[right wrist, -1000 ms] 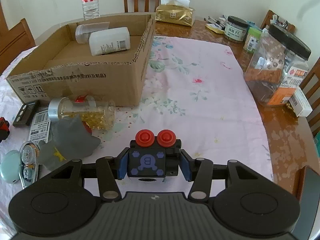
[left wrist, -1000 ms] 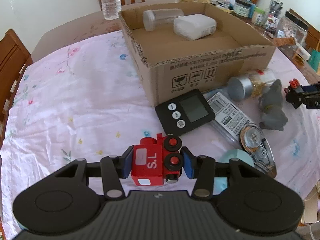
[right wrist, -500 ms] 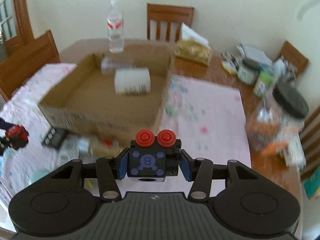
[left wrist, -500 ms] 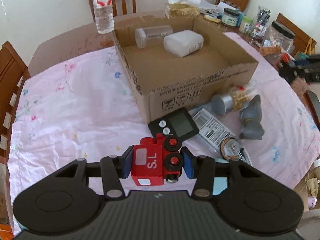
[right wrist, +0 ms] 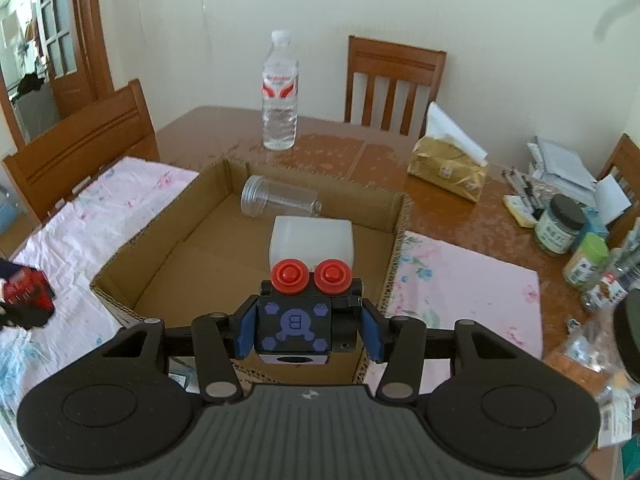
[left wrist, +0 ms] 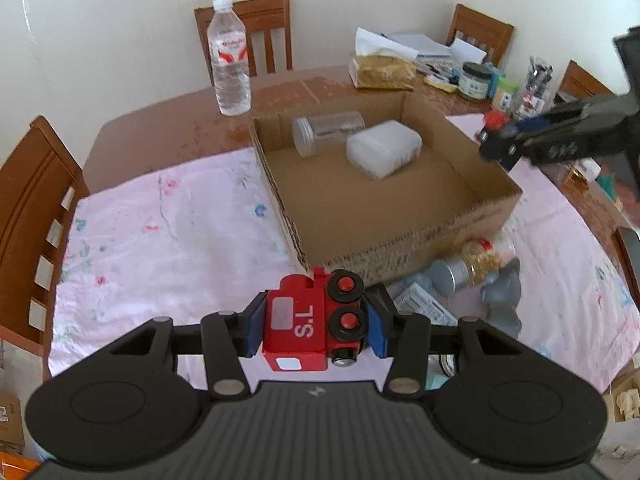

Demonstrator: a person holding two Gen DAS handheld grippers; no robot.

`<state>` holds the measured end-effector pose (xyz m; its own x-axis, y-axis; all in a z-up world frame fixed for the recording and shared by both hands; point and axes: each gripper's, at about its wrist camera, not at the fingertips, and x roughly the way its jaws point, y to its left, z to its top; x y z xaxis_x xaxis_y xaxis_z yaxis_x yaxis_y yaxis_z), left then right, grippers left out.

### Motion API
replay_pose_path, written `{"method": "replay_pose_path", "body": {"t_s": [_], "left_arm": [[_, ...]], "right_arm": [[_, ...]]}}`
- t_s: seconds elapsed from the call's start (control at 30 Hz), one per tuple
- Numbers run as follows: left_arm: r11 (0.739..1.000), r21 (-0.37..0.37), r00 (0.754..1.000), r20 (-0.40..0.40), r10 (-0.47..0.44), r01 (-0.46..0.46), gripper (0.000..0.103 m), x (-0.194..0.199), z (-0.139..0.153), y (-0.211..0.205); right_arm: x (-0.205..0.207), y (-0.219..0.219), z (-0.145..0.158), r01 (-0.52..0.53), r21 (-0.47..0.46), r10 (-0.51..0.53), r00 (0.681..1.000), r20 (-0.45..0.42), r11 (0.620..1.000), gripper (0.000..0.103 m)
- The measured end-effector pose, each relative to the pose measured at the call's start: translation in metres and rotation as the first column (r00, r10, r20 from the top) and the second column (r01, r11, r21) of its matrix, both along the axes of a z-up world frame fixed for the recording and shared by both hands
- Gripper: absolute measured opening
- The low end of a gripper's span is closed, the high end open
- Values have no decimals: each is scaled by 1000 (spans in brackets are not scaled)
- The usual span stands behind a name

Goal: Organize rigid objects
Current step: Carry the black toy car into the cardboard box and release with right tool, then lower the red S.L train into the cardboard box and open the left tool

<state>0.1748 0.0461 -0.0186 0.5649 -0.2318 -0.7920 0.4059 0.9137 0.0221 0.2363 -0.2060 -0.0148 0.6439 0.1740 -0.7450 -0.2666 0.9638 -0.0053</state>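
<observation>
My left gripper [left wrist: 316, 326] is shut on a red toy train [left wrist: 304, 320] marked "S.L", held in the air just short of the near wall of the open cardboard box [left wrist: 400, 240]. My right gripper [right wrist: 306, 330] is shut on a black toy train car [right wrist: 296, 322] with red wheels, held above the box's [right wrist: 132, 248] near right corner. The box holds a clear jar [left wrist: 326, 132] lying on its side and a white container [left wrist: 384, 152]. The right gripper [left wrist: 504, 140] also shows in the left wrist view, over the box's right wall.
A silver-lidded jar [left wrist: 472, 268], a grey toy animal [left wrist: 502, 294] and a labelled packet [left wrist: 424, 304] lie on the pink cloth by the box. A water bottle [left wrist: 230, 60], a tissue pack [right wrist: 448, 164], jars [right wrist: 560, 228] and chairs [left wrist: 36, 208] ring the table.
Both grippers have risen from the cloth with their toys. The right gripper has swung left to above the box; the left gripper has lifted and neared the box's near wall.
</observation>
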Motion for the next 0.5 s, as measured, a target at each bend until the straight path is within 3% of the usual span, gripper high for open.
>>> {"method": "replay_pose_path", "body": {"t_s": [0.07, 0.13, 0.2, 0.23, 0.5], "left_arm": [[1000, -2, 1000, 8, 4, -4, 48, 3, 3, -1], [1000, 0, 1000, 16, 4, -4, 48, 6, 4, -4], [1000, 2, 1000, 21, 1, -1, 48, 8, 5, -7], [1000, 3, 1000, 22, -1, 1, 48, 10, 5, -8], [999, 1, 999, 29, -36, 36, 48, 30, 8, -23]], "right_arm": [[8, 2, -7, 5, -1, -5, 1000, -19, 1000, 57], [11, 4, -12, 9, -6, -9, 1000, -26, 1000, 69], [11, 7, -13, 15, -14, -15, 1000, -19, 1000, 99], [9, 7, -11, 18, -12, -18, 1000, -6, 1000, 103], [0, 16, -2, 28, -21, -29, 998, -51, 999, 103]]}}
